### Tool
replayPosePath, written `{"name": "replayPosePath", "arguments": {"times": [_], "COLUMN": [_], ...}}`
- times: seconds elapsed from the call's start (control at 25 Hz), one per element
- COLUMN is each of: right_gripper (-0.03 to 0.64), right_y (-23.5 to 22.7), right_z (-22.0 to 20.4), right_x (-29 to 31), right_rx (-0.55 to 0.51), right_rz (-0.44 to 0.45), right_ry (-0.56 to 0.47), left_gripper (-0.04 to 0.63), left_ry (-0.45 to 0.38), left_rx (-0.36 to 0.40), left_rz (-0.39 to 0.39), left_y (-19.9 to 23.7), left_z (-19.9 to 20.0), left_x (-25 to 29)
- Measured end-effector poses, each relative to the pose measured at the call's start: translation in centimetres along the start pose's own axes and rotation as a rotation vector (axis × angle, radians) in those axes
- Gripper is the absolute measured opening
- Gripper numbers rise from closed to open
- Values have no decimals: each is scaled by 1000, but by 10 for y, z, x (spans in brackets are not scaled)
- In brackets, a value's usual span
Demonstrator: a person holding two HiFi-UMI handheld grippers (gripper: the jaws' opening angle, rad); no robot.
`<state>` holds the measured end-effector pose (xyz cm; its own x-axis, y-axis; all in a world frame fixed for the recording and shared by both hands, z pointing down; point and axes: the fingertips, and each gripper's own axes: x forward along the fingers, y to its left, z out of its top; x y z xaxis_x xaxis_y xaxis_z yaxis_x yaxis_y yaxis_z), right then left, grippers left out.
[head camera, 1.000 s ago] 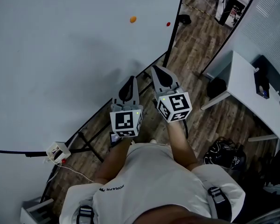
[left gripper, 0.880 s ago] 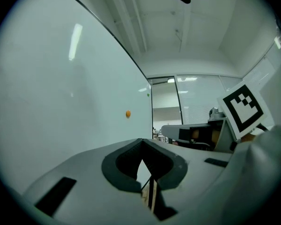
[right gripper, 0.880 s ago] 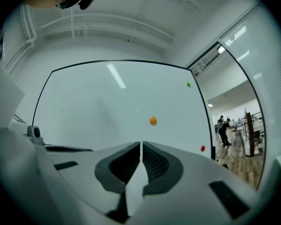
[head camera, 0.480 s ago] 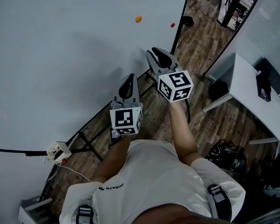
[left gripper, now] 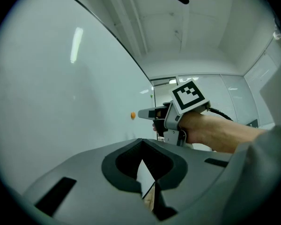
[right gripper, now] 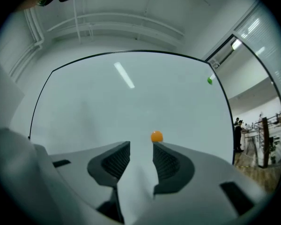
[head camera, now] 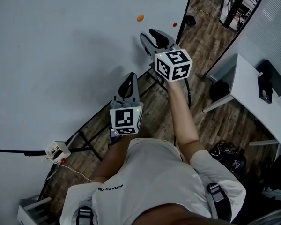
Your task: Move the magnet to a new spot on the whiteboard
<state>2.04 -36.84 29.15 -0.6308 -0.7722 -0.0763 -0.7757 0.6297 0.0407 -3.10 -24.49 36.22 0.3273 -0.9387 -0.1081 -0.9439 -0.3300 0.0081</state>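
Observation:
A small orange magnet sticks to the whiteboard, with a red magnet to its right. My right gripper is raised toward the board just below the orange magnet, which shows past the tip of the right finger. Its jaws have just been opening; the right gripper stands open with nothing between the fingers. My left gripper hangs lower, short of the board's bottom edge. The left gripper is shut and empty, and its view shows the right gripper near the orange magnet.
A green magnet sits near the board's upper right edge. The board's black stand rests on wood flooring. A white desk stands at the right, a black bag lies on the floor, and a white box sits at lower left.
The right gripper has risen and moved forward toward the orange magnet, and its jaws have gone from shut to open. The left gripper has stayed in place.

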Motion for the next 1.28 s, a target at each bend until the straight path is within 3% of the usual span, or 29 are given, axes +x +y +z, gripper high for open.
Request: {"name": "replayPosePath", "arguments": {"times": [1.28], "right_gripper": [145], "right_y": [-33], "right_z": [10], "right_x": [62], "right_rx": [-43], "right_rz": [55], "right_ry": [31], "left_gripper": [0], "left_ry": [2], "left_rx": [14], "left_rz": [31], "left_y": [16], "left_z": [-2], "left_x": [-4]}}
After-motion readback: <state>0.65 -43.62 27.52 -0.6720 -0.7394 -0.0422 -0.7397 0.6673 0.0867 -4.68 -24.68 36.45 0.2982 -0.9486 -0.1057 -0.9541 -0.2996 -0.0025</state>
